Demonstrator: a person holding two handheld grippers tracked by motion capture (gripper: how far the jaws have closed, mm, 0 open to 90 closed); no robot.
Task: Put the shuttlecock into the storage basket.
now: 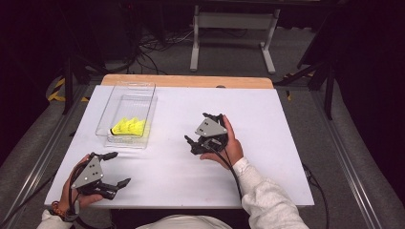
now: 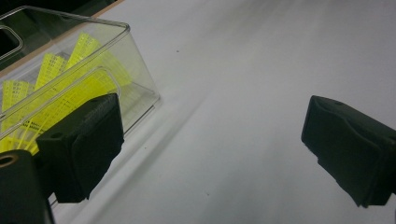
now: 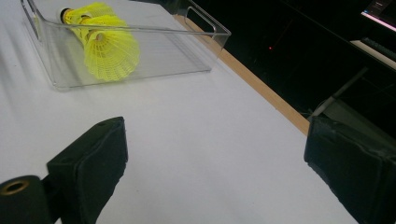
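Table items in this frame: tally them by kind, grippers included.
Yellow shuttlecocks: 3, as far as the overlap lets me tell
Clear plastic bin: 1
Grippers: 2, left gripper and right gripper, both open
Total: 6

Two black hand-held grippers, light sleeves

Each black hand-held gripper, the left hand-held gripper (image 1: 116, 168) and the right hand-held gripper (image 1: 199, 126), carries a grey three-cornered plate with small dark screw holes and trails a black cable. The jaws are blocky, matt black pads; a brass-ringed hole sits beside one. The person wears pale grey-white sleeves (image 1: 270, 200) and a beaded wristband (image 1: 58, 210).
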